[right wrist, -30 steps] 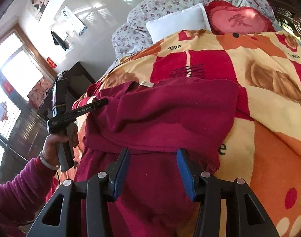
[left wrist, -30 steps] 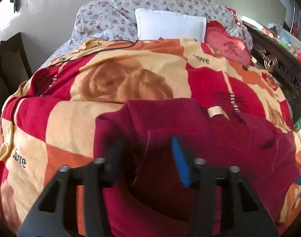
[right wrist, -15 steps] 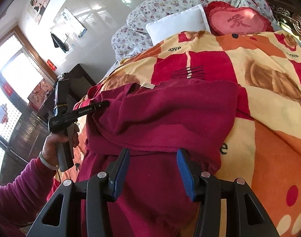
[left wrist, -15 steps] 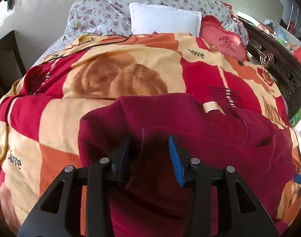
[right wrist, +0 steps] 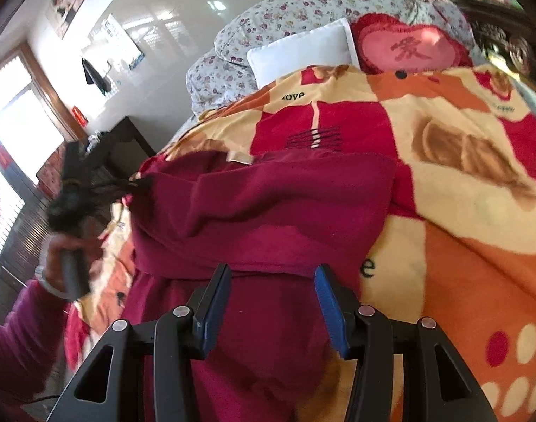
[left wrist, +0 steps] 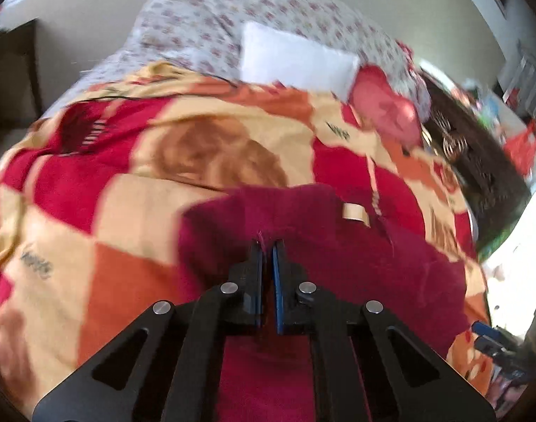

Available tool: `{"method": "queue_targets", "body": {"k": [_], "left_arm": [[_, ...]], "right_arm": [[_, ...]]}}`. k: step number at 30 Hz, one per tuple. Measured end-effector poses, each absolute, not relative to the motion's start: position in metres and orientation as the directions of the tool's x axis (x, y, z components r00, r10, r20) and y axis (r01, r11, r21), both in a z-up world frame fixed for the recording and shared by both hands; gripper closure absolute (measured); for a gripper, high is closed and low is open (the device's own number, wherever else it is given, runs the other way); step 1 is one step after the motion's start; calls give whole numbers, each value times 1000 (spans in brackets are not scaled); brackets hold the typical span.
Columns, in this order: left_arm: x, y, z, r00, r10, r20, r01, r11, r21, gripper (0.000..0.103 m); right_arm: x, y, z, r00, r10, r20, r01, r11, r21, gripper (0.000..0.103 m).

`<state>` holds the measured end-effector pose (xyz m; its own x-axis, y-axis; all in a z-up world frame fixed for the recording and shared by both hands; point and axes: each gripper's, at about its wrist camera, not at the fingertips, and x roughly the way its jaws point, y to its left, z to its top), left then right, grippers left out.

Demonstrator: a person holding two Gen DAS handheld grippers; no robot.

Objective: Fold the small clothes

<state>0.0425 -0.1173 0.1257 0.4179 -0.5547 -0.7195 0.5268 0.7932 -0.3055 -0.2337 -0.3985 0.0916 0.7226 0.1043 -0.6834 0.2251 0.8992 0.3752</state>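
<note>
A dark red knit garment [left wrist: 338,263] lies spread on a red, orange and cream blanket [left wrist: 127,211], a beige tag [left wrist: 354,212] showing near its far edge. My left gripper [left wrist: 267,246] is shut, pinching a raised fold of the garment at its left side. The right wrist view shows that gripper [right wrist: 134,184] blurred, with the garment's [right wrist: 268,204] left edge lifted off the bed and a hand [right wrist: 62,249] on its handle. My right gripper [right wrist: 273,274] stands open just over the garment's near part, with nothing gripped between its blue pads.
A white pillow [right wrist: 303,52], a red heart cushion [right wrist: 405,49] and a floral quilt [right wrist: 285,7] are piled at the head of the bed. Carved dark wood [left wrist: 479,161] runs along the right side. A dark cabinet [right wrist: 120,140] stands at the left.
The left gripper's jaws closed onto the garment's fold, then it rose and shifted, pulling the fabric's left edge up. The right gripper stayed put, still open.
</note>
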Motion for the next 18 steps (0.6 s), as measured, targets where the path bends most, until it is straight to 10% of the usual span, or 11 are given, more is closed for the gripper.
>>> {"method": "queue_targets", "body": {"k": [18], "left_arm": [[30,-87,73,376,-488,-788,429,845,-319,99]], "right_arm": [[-226,-386,47,524,-37,-851,171,983,63,73]]}}
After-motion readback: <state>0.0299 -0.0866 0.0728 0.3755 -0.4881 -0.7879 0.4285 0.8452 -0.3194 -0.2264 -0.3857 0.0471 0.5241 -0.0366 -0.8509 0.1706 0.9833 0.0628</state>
